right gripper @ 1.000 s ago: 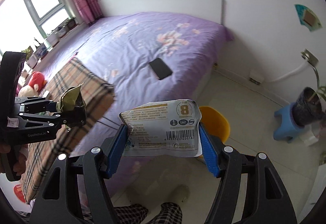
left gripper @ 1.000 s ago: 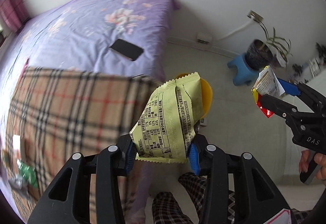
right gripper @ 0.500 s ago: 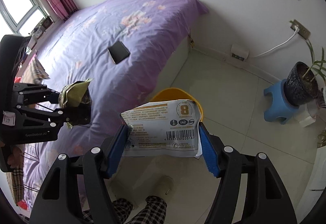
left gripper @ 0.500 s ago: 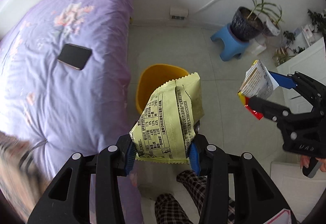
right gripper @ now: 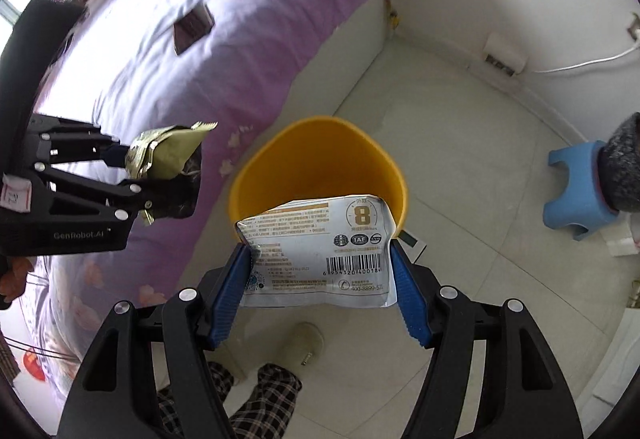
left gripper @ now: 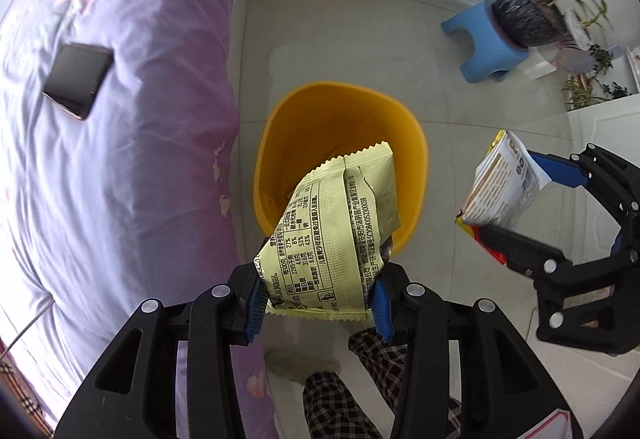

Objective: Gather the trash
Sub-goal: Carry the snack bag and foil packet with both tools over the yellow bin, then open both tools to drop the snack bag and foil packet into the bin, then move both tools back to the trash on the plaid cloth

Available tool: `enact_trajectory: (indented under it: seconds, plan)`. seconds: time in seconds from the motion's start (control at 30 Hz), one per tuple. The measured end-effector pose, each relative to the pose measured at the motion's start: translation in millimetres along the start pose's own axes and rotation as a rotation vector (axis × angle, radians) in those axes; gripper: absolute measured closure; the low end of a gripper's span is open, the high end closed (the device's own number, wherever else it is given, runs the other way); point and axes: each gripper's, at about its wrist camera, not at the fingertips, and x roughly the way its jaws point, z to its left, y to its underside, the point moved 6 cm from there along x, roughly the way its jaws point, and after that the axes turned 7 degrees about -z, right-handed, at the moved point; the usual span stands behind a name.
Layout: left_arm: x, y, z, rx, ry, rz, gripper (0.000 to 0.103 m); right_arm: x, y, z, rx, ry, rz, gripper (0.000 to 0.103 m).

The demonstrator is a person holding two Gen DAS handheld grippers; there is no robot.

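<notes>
My left gripper is shut on a yellow-green snack wrapper, held over the near rim of a yellow trash bin on the floor beside the bed. My right gripper is shut on a white snack packet with a barcode, held above the near rim of the same bin. In the left wrist view the right gripper holds its packet to the right of the bin. In the right wrist view the left gripper holds its wrapper left of the bin.
A bed with a purple sheet borders the bin on the left, with a dark phone lying on it. A blue stool carrying a potted plant stands by the wall. My plaid-trousered leg and slipper are below.
Both grippers have swung away from the bed and down toward the yellow bin, which now lies right under them. Both still hold their wrappers.
</notes>
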Motion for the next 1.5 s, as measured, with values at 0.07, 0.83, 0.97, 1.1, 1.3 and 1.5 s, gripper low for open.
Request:
enact_trajectory:
  seconds: [0.07,0.83,0.97,1.1,1.3,1.5]
  plan:
    - [12.4,-1.3,1.2,-0.007,0.0,0.019,0.06,14.4,2.1,-0.9,-0.006,-0.004,0.023,0.034]
    - [27.9,-8.6,9.4,-0.071,0.017,0.015,0.037,42.6,4.0,-21.7,-0.021,0.025,0.029,0.026]
    - [14.0,-7.2,8.9,-0.076,0.016,-0.003,0.037,30.2,0.6,-19.3,-0.005,0.027,0.008,0.026]
    - [-3.6,-4.4,8.3,-0.075,0.013,-0.024,0.037,13.4,1.1,-10.6,-0.006,0.026,-0.009,0.026]
    - [-42.7,2.9,2.8,-0.067,0.016,-0.075,0.036,-24.2,3.5,3.1,0.012,0.03,-0.04,0.026]
    - [-96.5,14.5,-4.4,-0.059,0.02,-0.153,0.033,-69.4,6.9,15.1,0.056,0.045,-0.085,0.026]
